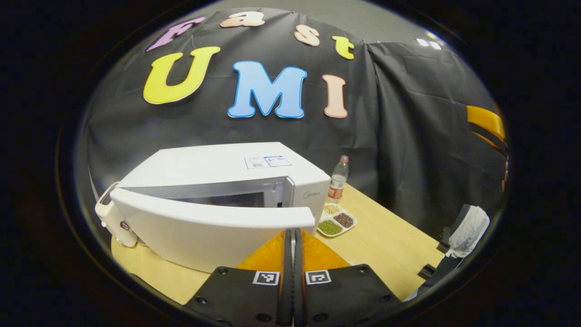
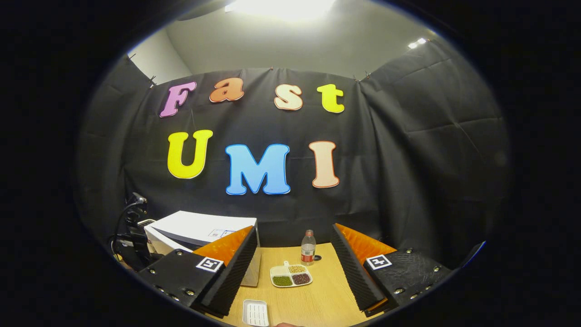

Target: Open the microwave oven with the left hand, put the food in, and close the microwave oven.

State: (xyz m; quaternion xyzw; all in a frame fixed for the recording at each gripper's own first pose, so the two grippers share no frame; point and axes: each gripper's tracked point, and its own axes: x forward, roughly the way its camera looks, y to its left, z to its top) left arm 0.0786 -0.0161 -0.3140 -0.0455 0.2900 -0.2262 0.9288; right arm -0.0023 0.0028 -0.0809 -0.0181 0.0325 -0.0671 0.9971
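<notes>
The white microwave (image 1: pixel 213 165) stands on the wooden table (image 1: pixel 386 245) with its door (image 1: pixel 204 227) swung partly out. My left gripper (image 1: pixel 293 232) is closed at the door's free right edge, and a thin white strip shows between its fingers. Just right of the microwave lies the food, a white divided plate (image 1: pixel 337 220) holding green, brown and pale grains. My right gripper (image 2: pixel 293 227) hangs open above the table, well back from the divided plate (image 2: pixel 290 275), with nothing between its fingers. From there the microwave (image 2: pixel 199 229) is at the left.
A clear bottle with a red label (image 1: pixel 338 179) stands behind the plate by the wall. A white appliance (image 1: pixel 111 218) sits left of the microwave. A small white tray (image 2: pixel 255 312) lies near the table's front. A pale sleeve (image 1: pixel 472 227) shows at the right.
</notes>
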